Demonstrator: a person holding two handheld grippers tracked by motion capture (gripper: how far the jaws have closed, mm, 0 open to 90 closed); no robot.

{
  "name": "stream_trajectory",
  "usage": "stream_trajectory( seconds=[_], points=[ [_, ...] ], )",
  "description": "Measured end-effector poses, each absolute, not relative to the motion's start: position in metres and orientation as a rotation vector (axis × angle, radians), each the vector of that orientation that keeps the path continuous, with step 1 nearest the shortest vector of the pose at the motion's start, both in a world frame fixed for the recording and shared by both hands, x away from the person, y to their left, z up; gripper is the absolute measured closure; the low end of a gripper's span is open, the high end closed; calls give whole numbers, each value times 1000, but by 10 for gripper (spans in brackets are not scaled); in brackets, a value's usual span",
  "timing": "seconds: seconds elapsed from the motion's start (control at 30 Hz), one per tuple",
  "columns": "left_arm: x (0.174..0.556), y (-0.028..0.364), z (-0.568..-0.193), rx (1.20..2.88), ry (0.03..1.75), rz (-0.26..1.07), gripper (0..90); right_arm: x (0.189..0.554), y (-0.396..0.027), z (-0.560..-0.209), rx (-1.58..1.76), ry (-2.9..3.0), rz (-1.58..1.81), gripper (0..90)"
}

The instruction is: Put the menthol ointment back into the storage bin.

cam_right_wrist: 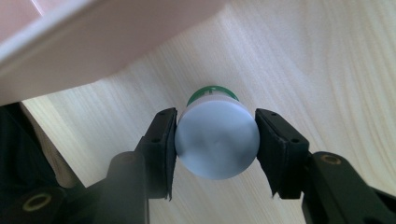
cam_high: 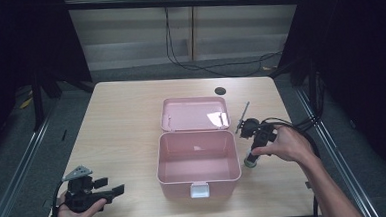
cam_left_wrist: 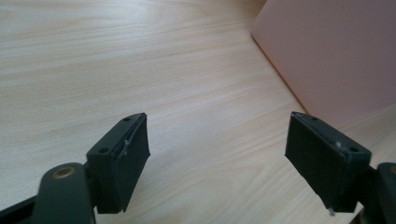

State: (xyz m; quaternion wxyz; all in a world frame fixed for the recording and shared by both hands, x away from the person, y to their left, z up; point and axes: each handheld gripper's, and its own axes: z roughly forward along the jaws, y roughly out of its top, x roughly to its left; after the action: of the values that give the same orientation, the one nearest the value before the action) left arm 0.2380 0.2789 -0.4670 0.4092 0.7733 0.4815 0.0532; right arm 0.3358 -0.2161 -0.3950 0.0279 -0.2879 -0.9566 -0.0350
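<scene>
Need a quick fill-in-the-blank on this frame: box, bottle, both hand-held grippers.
1. The lid of the pink box is ____.
2. The right hand-held gripper is shut on a white ____ with a green band.
3. The left hand-held gripper has ____ between its jaws.
4. The bottle stands on the table, to the ____ of the box in the high view.

Missing words: open; bottle; nothing; right

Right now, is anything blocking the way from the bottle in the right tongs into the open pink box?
Only the box wall beside it: the bottle, gripped by the right tongs, stands on the table just outside it and would need lifting over. The lid is folded back, and the box looks empty.
</scene>
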Motion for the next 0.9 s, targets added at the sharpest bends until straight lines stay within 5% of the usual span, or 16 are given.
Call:
stream_trajectory(
  seconds=[0.9],
  points=[
    [238,281,-468,1939,1193,99,168,335,-220,-361,-919,-2958,-150,507]
  ],
)
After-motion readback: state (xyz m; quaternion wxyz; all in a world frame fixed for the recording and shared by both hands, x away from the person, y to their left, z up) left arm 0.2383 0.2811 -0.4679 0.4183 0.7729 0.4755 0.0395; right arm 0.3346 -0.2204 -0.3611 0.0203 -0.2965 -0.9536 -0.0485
